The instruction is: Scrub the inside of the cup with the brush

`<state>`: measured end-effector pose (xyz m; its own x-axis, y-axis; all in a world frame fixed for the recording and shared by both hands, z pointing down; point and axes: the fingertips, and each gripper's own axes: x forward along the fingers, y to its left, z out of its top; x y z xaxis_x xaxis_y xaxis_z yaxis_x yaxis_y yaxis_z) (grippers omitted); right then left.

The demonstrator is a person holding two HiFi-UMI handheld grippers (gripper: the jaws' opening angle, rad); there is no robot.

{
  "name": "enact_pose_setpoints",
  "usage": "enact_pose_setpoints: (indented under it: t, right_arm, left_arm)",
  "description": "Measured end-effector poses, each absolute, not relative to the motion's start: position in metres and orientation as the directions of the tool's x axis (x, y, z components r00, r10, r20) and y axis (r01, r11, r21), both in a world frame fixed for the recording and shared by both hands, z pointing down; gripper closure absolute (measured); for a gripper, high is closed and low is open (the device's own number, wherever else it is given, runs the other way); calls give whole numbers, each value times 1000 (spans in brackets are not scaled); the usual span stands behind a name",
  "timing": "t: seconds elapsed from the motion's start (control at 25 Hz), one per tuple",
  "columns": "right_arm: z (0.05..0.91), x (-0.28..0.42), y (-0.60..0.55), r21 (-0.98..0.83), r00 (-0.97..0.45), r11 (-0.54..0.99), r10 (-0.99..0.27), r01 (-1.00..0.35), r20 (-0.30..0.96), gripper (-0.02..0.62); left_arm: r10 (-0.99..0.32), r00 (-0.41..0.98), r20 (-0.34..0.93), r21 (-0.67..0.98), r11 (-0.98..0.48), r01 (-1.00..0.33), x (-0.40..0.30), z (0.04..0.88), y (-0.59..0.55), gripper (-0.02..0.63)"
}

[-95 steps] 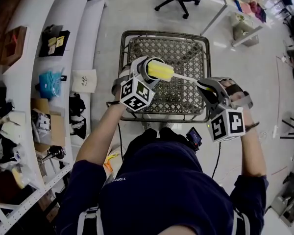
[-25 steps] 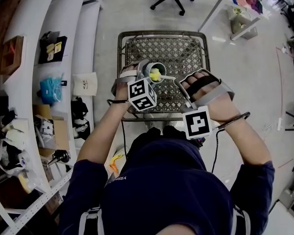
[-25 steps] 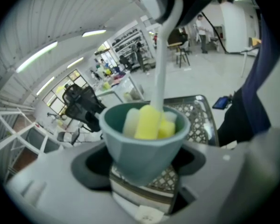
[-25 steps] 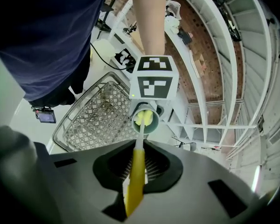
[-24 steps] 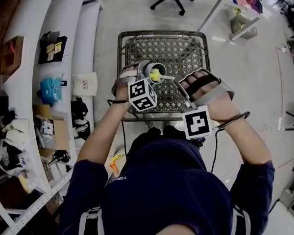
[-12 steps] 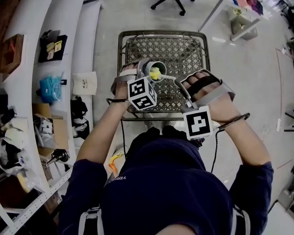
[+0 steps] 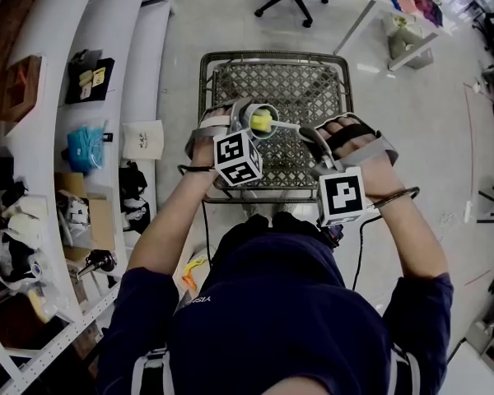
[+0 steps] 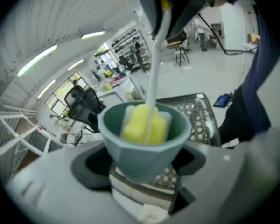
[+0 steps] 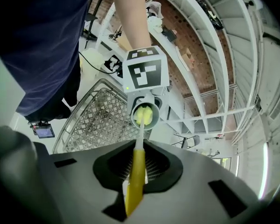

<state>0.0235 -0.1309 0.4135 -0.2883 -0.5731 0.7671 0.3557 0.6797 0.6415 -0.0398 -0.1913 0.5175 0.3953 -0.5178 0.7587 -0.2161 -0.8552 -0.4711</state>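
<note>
Mid-scrub: left gripper (image 7: 249, 123) grips the cup (image 8: 142, 157) with wide jaws, right gripper (image 7: 311, 133) pinches the brush (image 9: 135, 181), which next needs twisting inside

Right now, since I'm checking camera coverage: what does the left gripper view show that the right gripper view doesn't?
Only left: the cup clamped by its outer wall in the left tool, an office chair. Only right: the right tool closed on the brush, a marker cube, a brick wall. Both: the yellow sponge head inside the cup, the wire basket.
</note>
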Motion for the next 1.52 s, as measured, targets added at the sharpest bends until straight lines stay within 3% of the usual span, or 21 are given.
enact_pose_setpoints:
  t: [0.24,0.48,0.76,1.12,1.52]
  right_arm:
    - [403,30,-125,660,-401,731,-560,171,725,563]
    - [383,57,-137,637,-467,753,-629,-167,621,563]
    - [379,66,-164,461,-526,713,-702,-529,480,563]
    - [411,72,-192,238,-530,645,-746,-726,403,563]
    - [443,92,-204,72,-520,601,-740,-796,426,563]
  left_arm:
    - [-529,358,769,-453,-847,-277,-60,525,-203,240]
    - [-570,366,736,-411,-805,-428,-92,508,-225,239]
    - [-596,465,655,-279,-762,-585,-100,486,-230,239]
    - [-615,515,597,-228,-746,-626,-80,482,-224,239]
    - [-623,587,517,-34,-700,-713,-66,475,-217,239]
